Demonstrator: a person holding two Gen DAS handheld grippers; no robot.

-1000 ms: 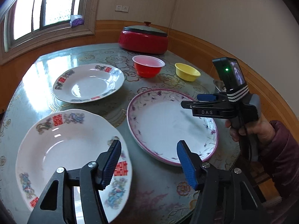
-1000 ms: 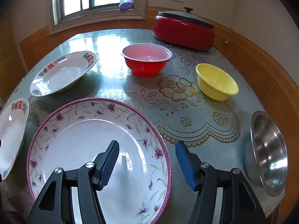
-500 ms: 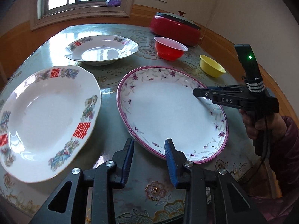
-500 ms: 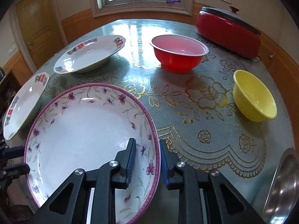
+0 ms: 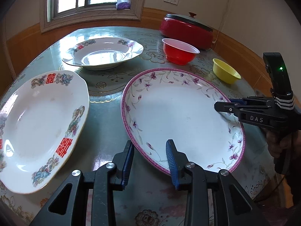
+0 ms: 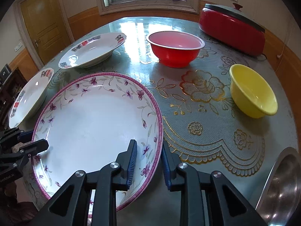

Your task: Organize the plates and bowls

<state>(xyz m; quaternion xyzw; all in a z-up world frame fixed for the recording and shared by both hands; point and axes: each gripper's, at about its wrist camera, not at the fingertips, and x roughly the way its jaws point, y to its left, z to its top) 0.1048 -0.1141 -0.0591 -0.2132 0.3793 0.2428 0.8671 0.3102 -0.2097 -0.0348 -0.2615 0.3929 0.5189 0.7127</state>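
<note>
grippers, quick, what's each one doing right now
left gripper: shut on the purple-rimmed floral plate, near rim.
right gripper: shut on the same plate's opposite rim.

left hand-held gripper (image 5: 149, 162) | right hand-held gripper (image 6: 148, 166) | both closed onto floral plate (image 5: 180, 113) rim

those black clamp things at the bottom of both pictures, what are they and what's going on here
They are hand-held grippers, one in each of a person's hands, each with a camera looking along its two fingers. So one picture comes from the left gripper, the other from the right gripper.

On the table lie a purple-flowered plate, two plates with red characters, a red bowl, a yellow bowl, a red lidded pot and a steel bowl.

Both grippers have just been closing on opposite edges of the flowered plate, each with one finger above the rim and one outside it.
</note>
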